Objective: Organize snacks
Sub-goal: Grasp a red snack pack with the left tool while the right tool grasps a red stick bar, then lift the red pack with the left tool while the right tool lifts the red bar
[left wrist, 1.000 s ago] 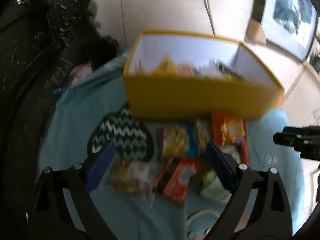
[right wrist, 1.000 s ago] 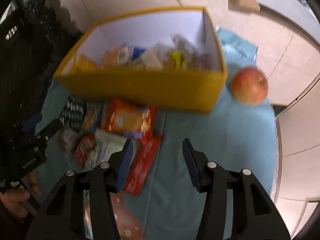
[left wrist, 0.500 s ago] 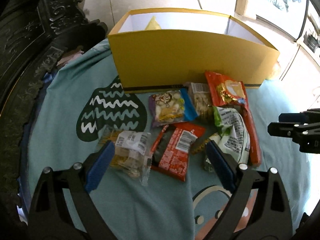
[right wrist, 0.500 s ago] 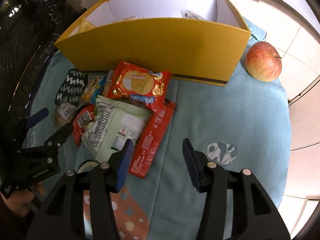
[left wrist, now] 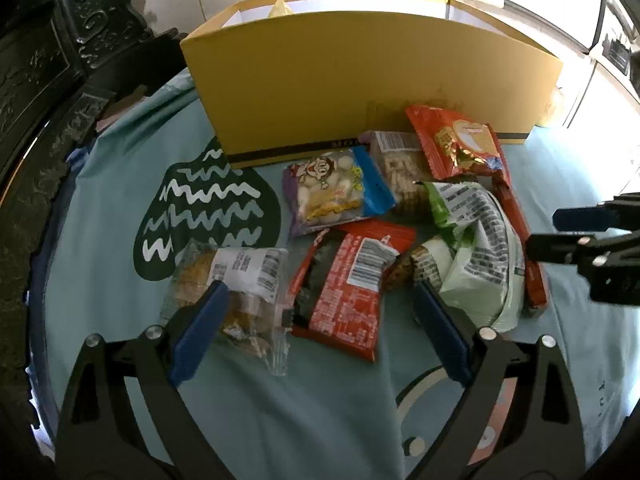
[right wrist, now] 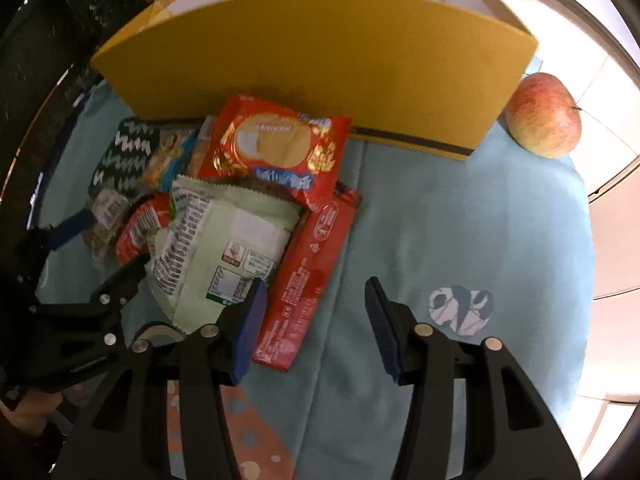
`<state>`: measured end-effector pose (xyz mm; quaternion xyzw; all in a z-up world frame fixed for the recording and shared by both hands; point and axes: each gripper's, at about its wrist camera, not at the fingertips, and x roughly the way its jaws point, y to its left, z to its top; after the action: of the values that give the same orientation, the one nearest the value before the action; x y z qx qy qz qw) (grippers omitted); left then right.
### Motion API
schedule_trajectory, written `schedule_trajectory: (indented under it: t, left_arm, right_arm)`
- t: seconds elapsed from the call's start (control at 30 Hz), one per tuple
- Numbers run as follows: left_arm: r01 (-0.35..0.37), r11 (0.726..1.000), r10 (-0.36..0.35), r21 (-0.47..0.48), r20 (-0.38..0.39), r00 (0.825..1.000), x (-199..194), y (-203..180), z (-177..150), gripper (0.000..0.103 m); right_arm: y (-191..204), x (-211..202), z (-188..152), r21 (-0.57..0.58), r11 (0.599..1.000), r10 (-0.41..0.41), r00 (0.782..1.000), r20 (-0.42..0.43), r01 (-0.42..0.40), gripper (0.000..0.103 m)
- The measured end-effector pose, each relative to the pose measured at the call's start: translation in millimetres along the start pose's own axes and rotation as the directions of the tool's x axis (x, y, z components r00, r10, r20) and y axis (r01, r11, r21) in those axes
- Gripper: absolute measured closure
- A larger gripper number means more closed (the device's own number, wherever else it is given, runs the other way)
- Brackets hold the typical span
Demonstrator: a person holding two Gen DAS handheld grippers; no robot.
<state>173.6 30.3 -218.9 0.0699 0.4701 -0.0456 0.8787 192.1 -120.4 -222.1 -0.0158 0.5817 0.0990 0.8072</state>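
Several snack packets lie in a heap on the teal cloth (left wrist: 120,184) in front of a yellow box (left wrist: 360,72). My left gripper (left wrist: 320,300) is open just above a red barcode packet (left wrist: 348,284), its left finger over a clear biscuit packet (left wrist: 240,268). My right gripper (right wrist: 314,292) is open too, with the end of a long red bar packet (right wrist: 312,264) under its left finger. A green-white bag (right wrist: 224,248) and a red biscuit packet (right wrist: 276,152) lie beyond it. Neither gripper holds anything. The box's inside is mostly hidden.
An apple (right wrist: 544,116) sits on the cloth at the box's right end. A purple-blue candy packet (left wrist: 336,192) lies near the box front. Dark carved furniture (left wrist: 48,60) borders the left side. Bare cloth (right wrist: 460,220) stretches right of the heap.
Both grippers have sunk toward the snack heap, which now looks larger and closer. The box's front wall now hides its contents. Both sets of jaws kept their width.
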Motion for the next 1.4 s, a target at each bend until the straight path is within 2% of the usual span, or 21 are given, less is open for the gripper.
schedule_trajectory:
  t: [0.13, 0.27, 0.33, 0.43, 0.47, 0.57, 0.67, 0.73, 0.8, 0.83, 0.87, 0.93, 1.0, 1.1, 1.2, 1.23, 1.27, 1.33, 1.4]
  left_arm:
    - [-0.039, 0.998, 0.039, 0.046, -0.002, 0.999, 8, -3, -7, 0.005]
    - [-0.093, 0.981, 0.091, 0.169, 0.019, 0.996, 15, -16, -19, 0.002]
    - [-0.043, 0.992, 0.04, 0.121, 0.027, 0.999, 10, -9, -17, 0.002]
    - [0.049, 0.999, -0.051, 0.022, 0.065, 0.997, -1, 1, -10, 0.003]
    - [0.055, 0.998, -0.057, 0.027, 0.089, 0.994, -5, -1, -8, 0.003]
    - [0.076, 0.995, -0.084, 0.064, 0.137, 0.987, -14, -11, -6, 0.003]
    - [0.11, 0.989, -0.118, 0.094, 0.089, 0.989, -6, -20, -4, 0.003]
    - [0.128, 0.987, -0.128, 0.092, -0.008, 0.992, 11, -23, -8, 0.003]
    - [0.152, 0.986, -0.151, 0.062, -0.022, 0.988, 14, -22, -14, 0.016]
    - [0.169, 0.984, -0.168, 0.057, -0.022, 0.986, 14, -20, -15, 0.042]
    - [0.188, 0.981, -0.188, 0.046, -0.008, 0.982, 11, -17, -15, 0.057]
    - [0.233, 0.972, -0.233, 0.012, -0.008, 0.972, 9, -11, -14, 0.059]
    - [0.198, 0.98, -0.198, 0.0, 0.007, 0.98, 7, -7, -13, 0.059]
    - [0.178, 0.981, -0.177, -0.081, 0.026, 0.984, 5, 7, -10, 0.059]
    - [0.137, 0.987, -0.136, -0.082, 0.02, 0.991, 8, 11, -8, 0.059]
    - [0.13, 0.988, -0.129, -0.084, 0.021, 0.991, 8, 11, -7, 0.056]
    - [0.131, 0.988, -0.129, -0.087, 0.023, 0.991, 8, 11, -7, 0.045]
    - [0.151, 0.984, -0.146, -0.096, 0.05, 0.988, 3, 10, -4, 0.033]
    - [0.154, 0.985, -0.149, -0.081, 0.073, 0.986, 0, 8, -1, 0.027]
  right_arm:
    - [7, 14, -2, -0.041, 0.999, -0.026, 1.0, -0.015, 0.025, 0.051]
    - [14, 21, -8, -0.118, 0.99, -0.08, 0.997, -0.009, 0.078, 0.052]
    - [11, 21, -8, -0.103, 0.992, -0.068, 0.998, -0.009, 0.067, 0.056]
    - [4, 18, -10, -0.091, 0.994, -0.064, 0.998, -0.006, 0.064, 0.07]
    - [1, 17, -11, -0.089, 0.994, -0.064, 0.998, -0.005, 0.063, 0.077]
    - [-7, 14, -17, -0.089, 0.994, -0.059, 0.998, -0.009, 0.058, 0.078]
    - [-15, 13, -24, -0.105, 0.992, -0.067, 0.998, -0.005, 0.066, 0.079]
    - [-19, 13, -25, -0.096, 0.994, -0.061, 0.998, -0.011, 0.06, 0.078]
    - [-22, 13, -26, -0.095, 0.994, -0.063, 0.998, -0.016, 0.061, 0.078]
    - [-22, 14, -26, -0.094, 0.994, -0.061, 0.998, -0.017, 0.059, 0.078]
    - [-23, 14, -26, -0.092, 0.994, -0.058, 0.998, -0.017, 0.057, 0.078]
    - [-24, 15, -26, -0.086, 0.995, -0.053, 0.998, -0.017, 0.051, 0.078]
    - [-27, 15, -26, -0.08, 0.996, -0.05, 0.999, -0.019, 0.048, 0.078]
    - [-29, 16, -25, -0.064, 0.998, -0.029, 0.999, -0.02, 0.027, 0.073]
    - [-35, 6, -29, -0.063, 0.998, -0.028, 0.999, -0.015, 0.027, 0.068]
    - [-36, 6, -28, -0.055, 0.998, -0.024, 1.0, -0.015, 0.023, 0.066]
    - [-35, 6, -26, -0.036, 0.999, -0.018, 1.0, -0.017, 0.017, 0.065]
    - [-37, 6, -23, 0.024, 1.0, 0.014, 1.0, -0.02, -0.013, 0.065]
    - [-44, 3, -22, 0.053, 0.998, 0.032, 0.999, -0.017, -0.031, 0.065]
